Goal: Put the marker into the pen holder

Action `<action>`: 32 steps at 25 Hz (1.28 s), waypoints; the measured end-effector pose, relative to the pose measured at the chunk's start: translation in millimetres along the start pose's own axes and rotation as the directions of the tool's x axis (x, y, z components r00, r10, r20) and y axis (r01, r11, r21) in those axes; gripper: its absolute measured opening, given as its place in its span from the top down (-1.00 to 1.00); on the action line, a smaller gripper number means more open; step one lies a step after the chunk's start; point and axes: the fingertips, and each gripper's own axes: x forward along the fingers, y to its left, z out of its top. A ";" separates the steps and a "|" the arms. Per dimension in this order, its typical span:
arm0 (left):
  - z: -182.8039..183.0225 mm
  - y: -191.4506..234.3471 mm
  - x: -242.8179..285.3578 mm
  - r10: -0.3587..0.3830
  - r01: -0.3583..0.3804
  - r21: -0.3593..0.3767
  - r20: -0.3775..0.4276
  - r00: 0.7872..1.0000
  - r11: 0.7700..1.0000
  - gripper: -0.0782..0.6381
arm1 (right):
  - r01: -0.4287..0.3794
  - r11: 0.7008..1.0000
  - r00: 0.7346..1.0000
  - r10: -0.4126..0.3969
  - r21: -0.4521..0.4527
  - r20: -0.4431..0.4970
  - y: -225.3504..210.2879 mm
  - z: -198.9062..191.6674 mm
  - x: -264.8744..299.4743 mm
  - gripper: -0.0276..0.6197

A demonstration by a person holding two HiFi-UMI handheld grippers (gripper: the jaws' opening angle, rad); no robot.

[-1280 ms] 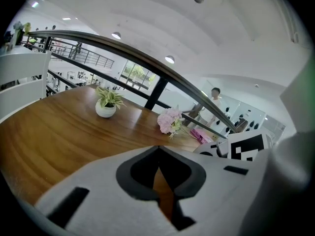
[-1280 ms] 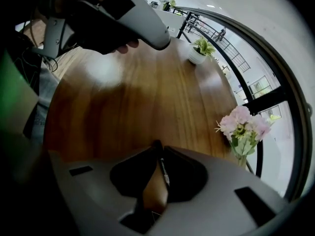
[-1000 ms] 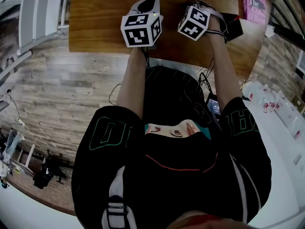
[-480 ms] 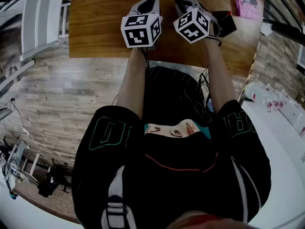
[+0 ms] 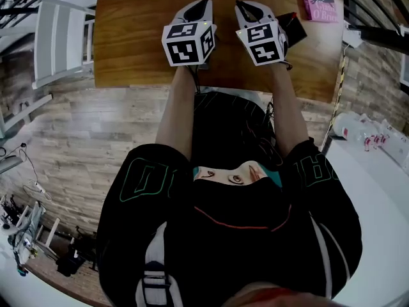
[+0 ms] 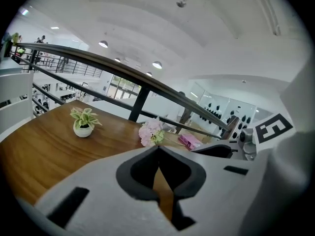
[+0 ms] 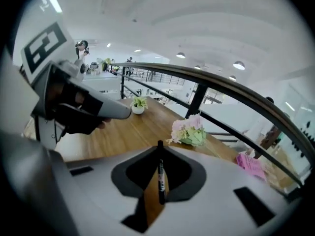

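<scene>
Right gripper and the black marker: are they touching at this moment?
Touching. The right gripper view shows the jaws of the right gripper closed on the marker, which stands upright between them.

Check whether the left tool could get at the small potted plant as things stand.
Probably yes: the left tool is shut and empty, and only bare wooden table lies between it and the potted plant; the pink flowers stand off to the side.

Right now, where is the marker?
In the right gripper view, the marker is clamped in the right tool, held over the wooden table, with the pink flowers just beyond it.
</scene>
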 end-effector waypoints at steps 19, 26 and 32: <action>14.1 -71.2 21.7 -0.093 0.092 0.065 0.016 0.996 0.994 0.76 | 0.077 0.928 0.923 -0.204 0.365 0.325 -90.2 26.6 -100.9 0.79; 7.2 -90.3 34.9 -0.130 0.130 0.065 -0.006 0.992 0.989 0.76 | 0.110 0.898 0.906 -0.267 0.427 0.328 -112.9 9.6 -119.2 0.79; 3.0 -98.1 39.7 -0.150 0.151 0.063 -0.020 0.989 0.987 0.76 | 0.106 0.865 0.892 -0.301 0.491 0.338 -122.0 -0.7 -133.7 0.79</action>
